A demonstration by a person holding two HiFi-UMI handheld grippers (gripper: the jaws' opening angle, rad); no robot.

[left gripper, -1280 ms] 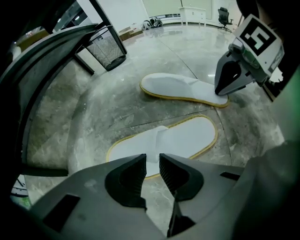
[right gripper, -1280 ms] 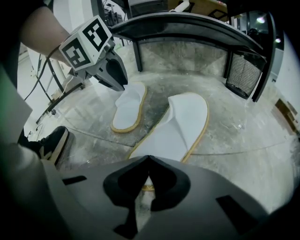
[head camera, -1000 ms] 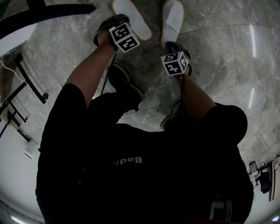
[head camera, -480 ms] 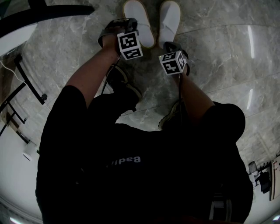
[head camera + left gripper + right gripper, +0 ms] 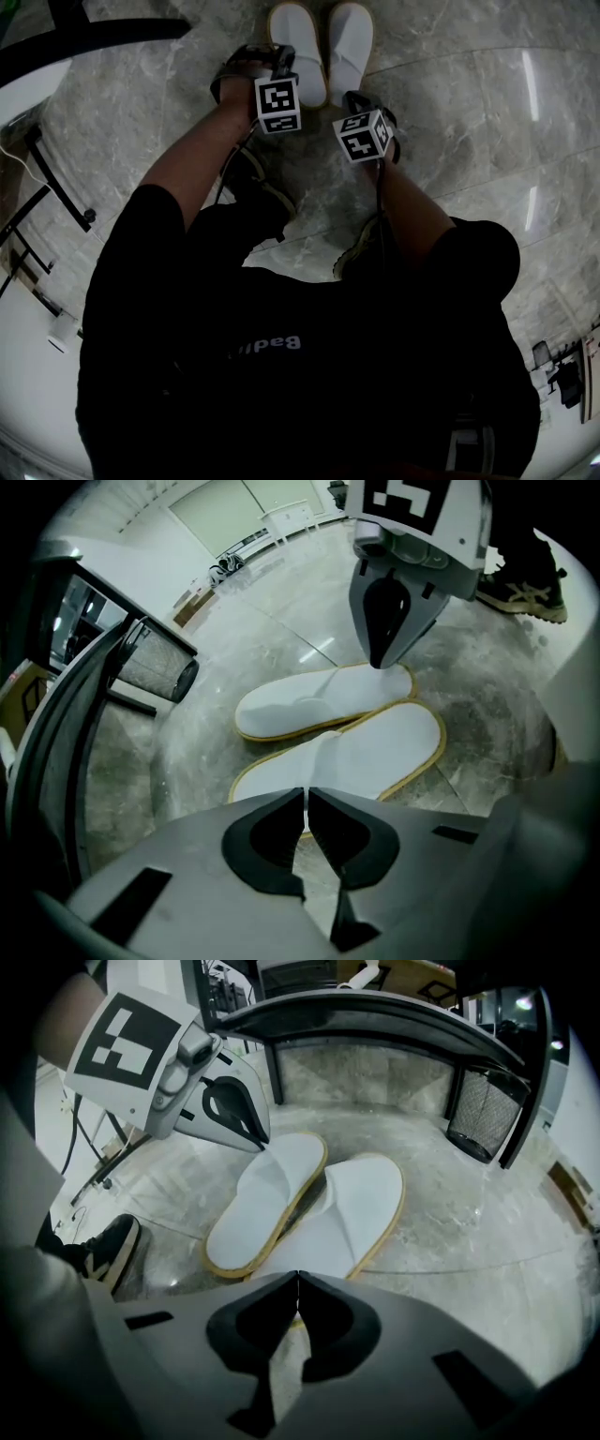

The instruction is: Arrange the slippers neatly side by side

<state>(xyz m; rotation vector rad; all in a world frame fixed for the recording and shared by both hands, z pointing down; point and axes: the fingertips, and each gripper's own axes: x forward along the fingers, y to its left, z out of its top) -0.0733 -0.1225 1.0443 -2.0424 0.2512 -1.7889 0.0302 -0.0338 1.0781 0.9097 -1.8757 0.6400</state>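
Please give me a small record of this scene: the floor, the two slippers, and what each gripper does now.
surface: grey marble floor
left slipper: white with a yellow rim, lying flat
right slipper: same kind, close beside the left slipper, nearly parallel
left gripper: jaws together on the near edge of the left slipper
right gripper: jaws together on the near edge of the right slipper
task state: pair side by side, not yet released
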